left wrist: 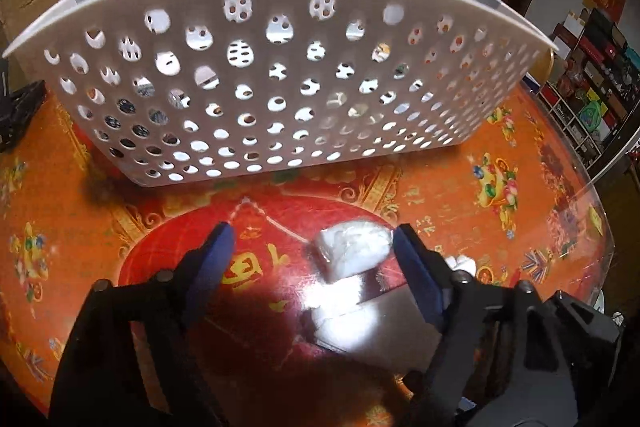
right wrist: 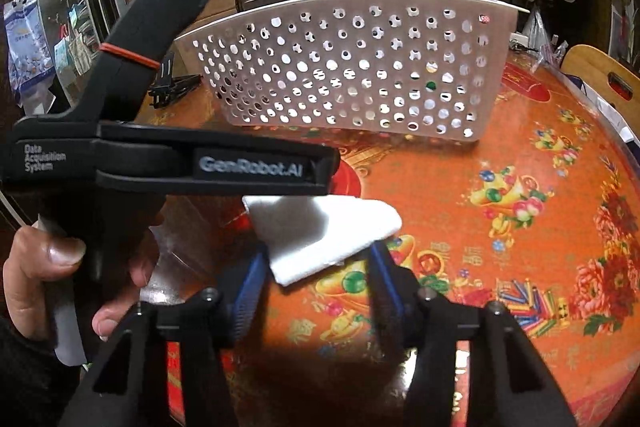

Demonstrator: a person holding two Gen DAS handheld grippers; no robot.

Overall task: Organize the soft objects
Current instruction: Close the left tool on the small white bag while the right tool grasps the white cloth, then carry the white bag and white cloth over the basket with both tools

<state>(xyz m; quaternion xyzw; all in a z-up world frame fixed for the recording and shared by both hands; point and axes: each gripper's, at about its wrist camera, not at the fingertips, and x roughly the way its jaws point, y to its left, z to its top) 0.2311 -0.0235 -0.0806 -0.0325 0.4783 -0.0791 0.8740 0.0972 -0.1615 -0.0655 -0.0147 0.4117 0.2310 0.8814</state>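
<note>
A white perforated basket (left wrist: 280, 75) stands on the red and orange table; it also shows in the right wrist view (right wrist: 352, 67). My left gripper (left wrist: 312, 247) is open, low over the table, with a white soft pack in clear wrap (left wrist: 354, 253) lying between its fingers, close to the right finger (left wrist: 416, 275). My right gripper (right wrist: 316, 259) is shut on a flat white soft pad (right wrist: 320, 231), held above the table. The left gripper's black body (right wrist: 168, 163) crosses the right wrist view, just left of the pad.
The round table (right wrist: 520, 227) has a glass top with a bright glare patch (left wrist: 344, 311). A black stand (right wrist: 176, 87) sits left of the basket. Boxes, bags and shelves crowd the background. A wooden chair back (right wrist: 600, 79) is at the far right.
</note>
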